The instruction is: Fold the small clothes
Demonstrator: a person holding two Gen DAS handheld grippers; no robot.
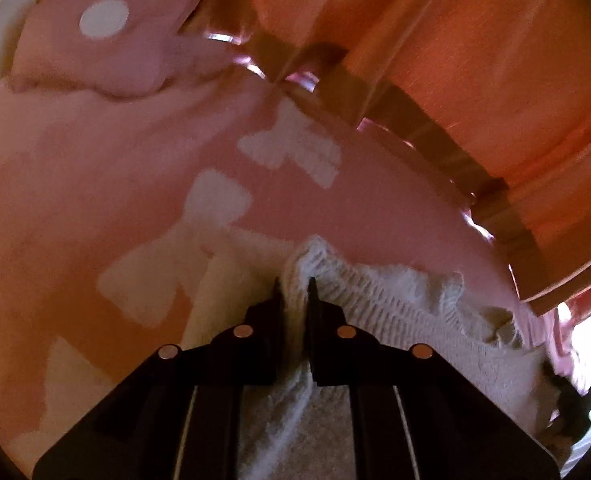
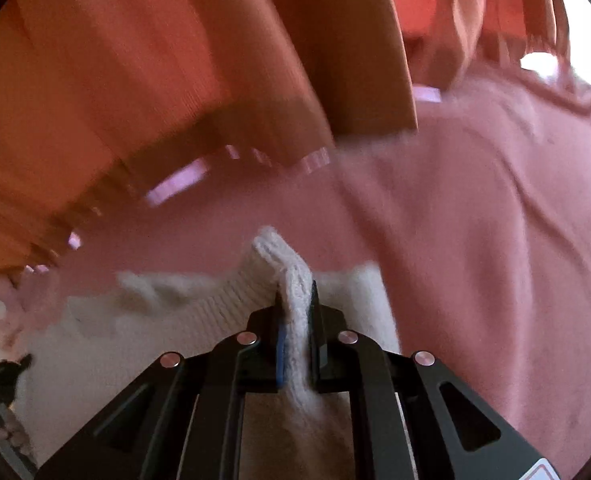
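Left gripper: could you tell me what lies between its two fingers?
A bunched fold of the white knit garment is pinched in the left gripper, seen in the left wrist view.

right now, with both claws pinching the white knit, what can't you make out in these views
- White knit garment: its type and full outline; the left claw and the frame edge cover it in the left wrist view.
- Orange curtain: motion blur in the right wrist view.
- Knit below the right claw: hidden by the claw body.
- Pink cover: white pattern shapes blurred.
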